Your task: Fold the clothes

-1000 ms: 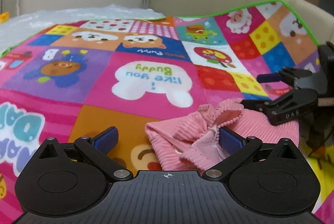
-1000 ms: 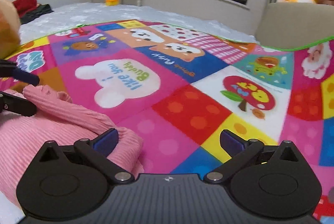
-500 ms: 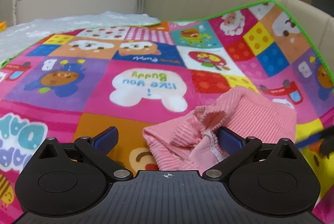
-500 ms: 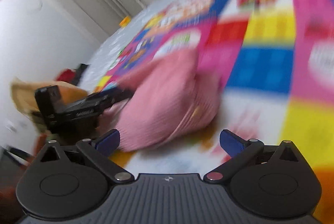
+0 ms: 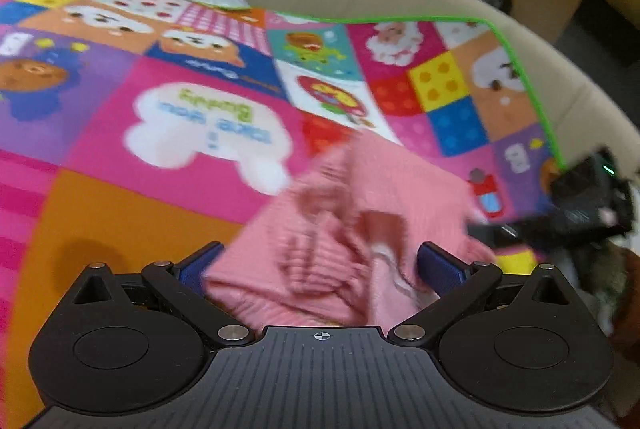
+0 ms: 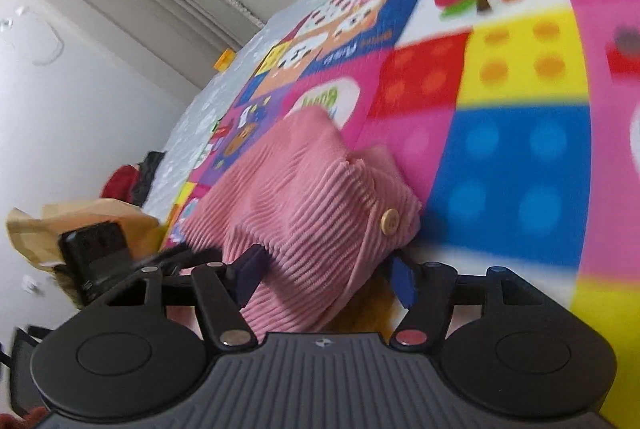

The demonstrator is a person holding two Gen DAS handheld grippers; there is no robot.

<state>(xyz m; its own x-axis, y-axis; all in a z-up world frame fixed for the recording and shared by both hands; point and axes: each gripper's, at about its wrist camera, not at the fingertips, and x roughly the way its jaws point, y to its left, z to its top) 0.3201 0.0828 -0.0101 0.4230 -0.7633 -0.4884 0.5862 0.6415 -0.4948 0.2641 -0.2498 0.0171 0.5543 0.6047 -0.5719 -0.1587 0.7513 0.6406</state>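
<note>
Left gripper [image 5: 320,265]: released, fingers spread wide, with cloth lying in the gap between them. Contact of the pads with the cloth cannot be confirmed; the left wrist view is blurred.

Right gripper [image 6: 324,275]: clenched partway on a thick fold, both blue pads pressed against cloth. Rolled steeply to one side, as judged from the tilted horizon in its own view.

Patchwork play mat [image 5: 120,213]: spreads under and ahead of both grippers and carries the work.

Pink corduroy garment [image 5: 360,209]: sits bunched on the mat, directly ahead of and between the left fingers. Extends from there forward and to the right, as far as the right gripper. Seen from the right gripper, runs from the grasp away forward and left.

Key relation: long axis spans roughly from one gripper to the other, with one end at each. Neither hand is meaningfully nearer; only the right has a hold. Judgement: next step probably needs the left to close on its end before any lift or spread. A lift by the right alone risks dragging the bunch across the mat.

Button [image 6: 390,221]: pale, round, on the fold just ahead of the right fingers.

Count: two grippers, one mat, one garment, one visible button.
</note>
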